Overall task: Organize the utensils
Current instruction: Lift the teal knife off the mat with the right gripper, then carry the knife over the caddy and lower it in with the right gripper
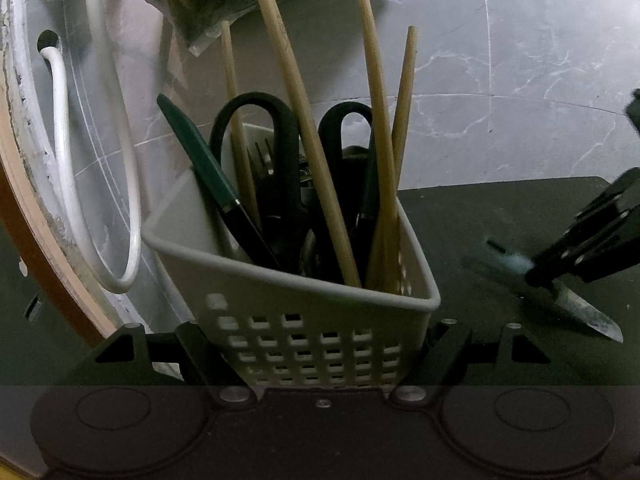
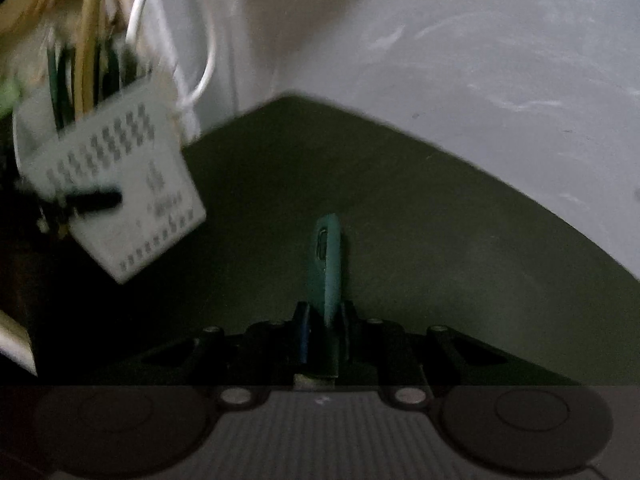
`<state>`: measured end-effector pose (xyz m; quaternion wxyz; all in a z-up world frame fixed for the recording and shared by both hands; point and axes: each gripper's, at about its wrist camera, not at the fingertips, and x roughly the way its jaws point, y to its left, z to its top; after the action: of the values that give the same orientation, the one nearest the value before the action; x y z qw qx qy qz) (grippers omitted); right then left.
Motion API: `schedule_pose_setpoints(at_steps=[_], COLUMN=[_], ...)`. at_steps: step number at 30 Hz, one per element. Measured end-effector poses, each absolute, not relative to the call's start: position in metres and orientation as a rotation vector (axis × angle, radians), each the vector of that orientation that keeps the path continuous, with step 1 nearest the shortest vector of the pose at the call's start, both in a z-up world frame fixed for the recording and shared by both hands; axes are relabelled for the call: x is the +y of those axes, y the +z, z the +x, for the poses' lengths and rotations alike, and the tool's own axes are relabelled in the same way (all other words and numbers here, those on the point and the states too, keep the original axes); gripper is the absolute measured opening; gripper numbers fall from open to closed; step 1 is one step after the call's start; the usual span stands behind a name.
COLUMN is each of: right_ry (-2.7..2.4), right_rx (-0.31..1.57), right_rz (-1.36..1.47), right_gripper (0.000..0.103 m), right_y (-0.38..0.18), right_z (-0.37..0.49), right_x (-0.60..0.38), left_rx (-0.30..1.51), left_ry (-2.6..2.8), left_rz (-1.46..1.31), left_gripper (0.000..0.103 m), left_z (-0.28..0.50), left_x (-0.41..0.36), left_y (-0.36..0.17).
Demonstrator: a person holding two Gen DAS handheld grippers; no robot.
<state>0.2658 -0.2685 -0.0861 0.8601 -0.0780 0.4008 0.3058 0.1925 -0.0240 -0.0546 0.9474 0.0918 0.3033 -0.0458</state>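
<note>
Sitting on a dark green counter by a grey marble wall, with a white hose hanging at the left

Standing near the back corner: a white basket with little square holes, already packed with wooden chopsticks, black scissors, a fork and a green-handled knife, all standing handle-up so easy to grab

Hugging the basket from both sides with the left gripper, fingers pressing on its walls, probably keeping it from tipping or sliding while more goes in

Pinching a small knife tight in the right gripper, well off to the right of the basket; teal handle poking forward between the closed fingers, blade pointing down toward the counter, likely for safety

Looking blurry on the right side, so probably moving; likely next step: swinging the knife over and dropping it blade-down into the basket
</note>
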Motion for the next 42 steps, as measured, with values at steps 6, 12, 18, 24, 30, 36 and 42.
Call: schedule_pose_setpoints(at_steps=[6,12,18,24,30,36,42], right_ry=[0.549,0.53,0.507,0.509,0.517,0.566,0.654], right_rx=[0.698,0.706,0.646,0.522,0.418,0.313,0.218], right_rz=[0.036,0.033,0.081,0.11,0.109,0.045,0.014], right_gripper=[0.012,0.011,0.011,0.011,0.011,0.01,0.01], right_y=[-0.066,-0.072,-0.06,-0.027,0.004,0.048,0.095], right_z=[0.243,0.243,0.233,0.221,0.219,0.212,0.192], right_x=[-0.293,-0.29,-0.295,-0.298,-0.294,-0.284,-0.275], left_rx=[0.613,0.615,0.613,0.609,0.608,0.605,0.597], left_ry=[-0.1,-0.109,-0.112,-0.116,-0.124,-0.129,-0.132], left_rz=[0.187,0.189,0.188,0.187,0.189,0.188,0.178], left_gripper=[0.079,0.079,0.079,0.079,0.079,0.079,0.078], left_z=[0.191,0.192,0.193,0.193,0.193,0.193,0.193], left_x=[-0.023,-0.022,-0.021,-0.021,-0.02,-0.018,-0.016], left_y=[-0.054,-0.053,-0.054,-0.055,-0.056,-0.056,-0.056])
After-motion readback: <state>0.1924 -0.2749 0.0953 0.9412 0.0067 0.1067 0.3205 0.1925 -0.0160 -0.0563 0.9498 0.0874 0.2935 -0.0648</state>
